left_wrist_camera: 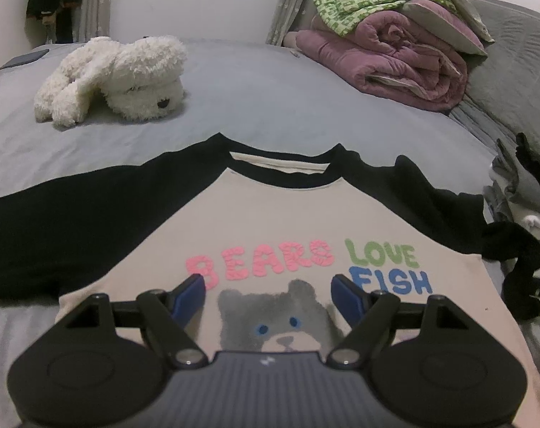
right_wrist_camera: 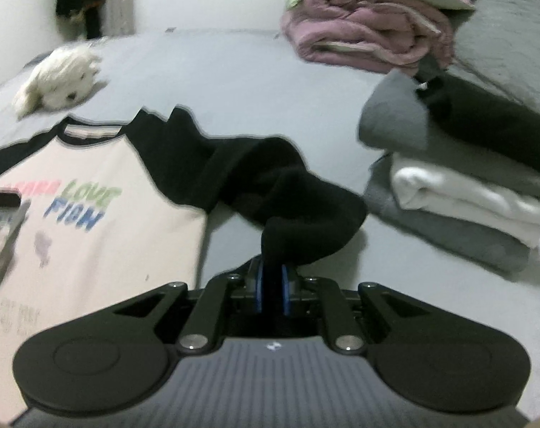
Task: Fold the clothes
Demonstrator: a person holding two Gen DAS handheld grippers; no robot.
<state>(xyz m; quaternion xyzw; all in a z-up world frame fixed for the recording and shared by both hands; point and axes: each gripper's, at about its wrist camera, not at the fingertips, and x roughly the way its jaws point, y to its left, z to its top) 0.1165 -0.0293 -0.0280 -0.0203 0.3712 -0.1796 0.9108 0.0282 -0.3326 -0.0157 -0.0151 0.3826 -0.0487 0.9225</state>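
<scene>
A beige shirt (left_wrist_camera: 270, 221) with black sleeves and a bear print lies face up on the grey bed (left_wrist_camera: 270, 82). My left gripper (left_wrist_camera: 268, 285) hovers open over the print, blue pads wide apart with nothing between them. In the right wrist view the same shirt (right_wrist_camera: 102, 178) lies at the left. Its black right sleeve (right_wrist_camera: 298, 199) is bunched and lifted, and my right gripper (right_wrist_camera: 271, 278) is shut on the sleeve's end. A dark finger of the left gripper (right_wrist_camera: 2, 198) shows at the left edge.
A white plush dog (left_wrist_camera: 120, 78) lies at the far left of the bed. Rolled pink and green bedding (left_wrist_camera: 395, 50) sits at the far right. A stack of folded grey, white and black clothes (right_wrist_camera: 466, 185) stands right of the sleeve. A grey quilt (left_wrist_camera: 519, 71) lies behind.
</scene>
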